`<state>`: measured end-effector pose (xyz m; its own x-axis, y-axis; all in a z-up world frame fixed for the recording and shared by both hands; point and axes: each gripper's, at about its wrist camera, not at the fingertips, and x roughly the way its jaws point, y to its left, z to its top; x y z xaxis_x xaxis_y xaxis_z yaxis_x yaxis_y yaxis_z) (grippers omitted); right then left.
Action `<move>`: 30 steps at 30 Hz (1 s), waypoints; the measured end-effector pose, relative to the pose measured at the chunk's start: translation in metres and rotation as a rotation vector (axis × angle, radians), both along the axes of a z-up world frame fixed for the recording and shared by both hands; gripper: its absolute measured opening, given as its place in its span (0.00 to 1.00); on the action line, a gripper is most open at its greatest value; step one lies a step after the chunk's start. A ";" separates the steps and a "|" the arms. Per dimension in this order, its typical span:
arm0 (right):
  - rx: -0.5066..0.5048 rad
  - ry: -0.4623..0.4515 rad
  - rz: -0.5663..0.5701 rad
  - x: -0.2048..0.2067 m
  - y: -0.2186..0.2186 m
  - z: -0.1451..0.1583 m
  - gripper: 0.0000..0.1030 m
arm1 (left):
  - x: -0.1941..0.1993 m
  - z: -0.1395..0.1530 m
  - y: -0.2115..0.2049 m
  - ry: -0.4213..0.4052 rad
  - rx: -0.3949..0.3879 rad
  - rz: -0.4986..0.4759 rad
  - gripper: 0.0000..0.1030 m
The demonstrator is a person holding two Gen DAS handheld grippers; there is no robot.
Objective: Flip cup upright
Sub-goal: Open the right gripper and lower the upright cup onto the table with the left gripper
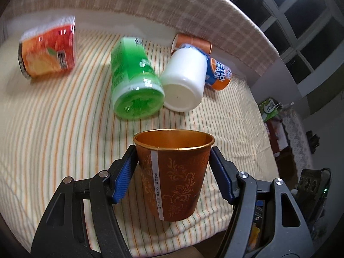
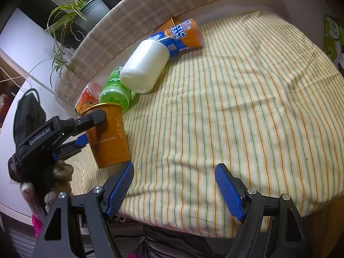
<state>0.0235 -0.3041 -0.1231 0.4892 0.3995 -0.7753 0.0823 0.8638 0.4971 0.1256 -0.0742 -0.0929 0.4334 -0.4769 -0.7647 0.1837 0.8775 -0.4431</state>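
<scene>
A brown paper cup (image 1: 174, 174) with a gold floral pattern stands upright, mouth up, on the striped tablecloth (image 1: 53, 129). My left gripper (image 1: 173, 167) has its blue pads against both sides of the cup. In the right wrist view the same cup (image 2: 108, 137) stands at the left, with the left gripper (image 2: 86, 129) closed around it. My right gripper (image 2: 174, 185) is open and empty, above the cloth near the table's front edge.
Lying on the cloth behind the cup are a green bottle (image 1: 134, 79), a white bottle (image 1: 185, 79), an orange-and-blue bottle (image 1: 219, 75), a second brown cup (image 1: 191, 43) and a red-orange bottle (image 1: 48, 47). A checked cushion (image 1: 150, 2) borders the back.
</scene>
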 end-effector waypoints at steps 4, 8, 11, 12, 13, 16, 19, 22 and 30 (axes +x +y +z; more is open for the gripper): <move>0.004 0.005 -0.003 -0.001 -0.001 -0.002 0.78 | -0.005 0.010 -0.004 -0.078 0.065 0.004 0.67; 0.006 0.006 -0.009 -0.001 -0.002 -0.002 0.78 | -0.007 0.013 -0.008 -0.121 0.107 0.007 0.67; 0.000 -0.001 -0.011 -0.002 -0.003 -0.001 0.78 | -0.008 0.013 -0.011 -0.142 0.135 0.007 0.67; -0.005 -0.004 -0.011 -0.003 -0.003 0.000 0.78 | -0.009 0.013 -0.012 -0.148 0.142 0.007 0.67; -0.013 -0.009 -0.010 -0.003 -0.003 0.001 0.78 | -0.010 0.013 -0.013 -0.154 0.148 0.005 0.67; -0.039 -0.023 -0.009 -0.005 -0.002 0.004 0.78 | -0.014 0.013 -0.018 -0.173 0.168 -0.001 0.67; -0.066 -0.033 -0.011 -0.006 -0.002 0.006 0.78 | -0.018 0.013 -0.020 -0.189 0.184 -0.007 0.67; -0.085 -0.041 -0.012 -0.008 -0.001 0.009 0.78 | -0.020 0.012 -0.021 -0.193 0.189 -0.009 0.67; -0.104 -0.050 -0.013 -0.009 0.001 0.011 0.78 | -0.027 0.011 -0.021 -0.200 0.195 -0.018 0.67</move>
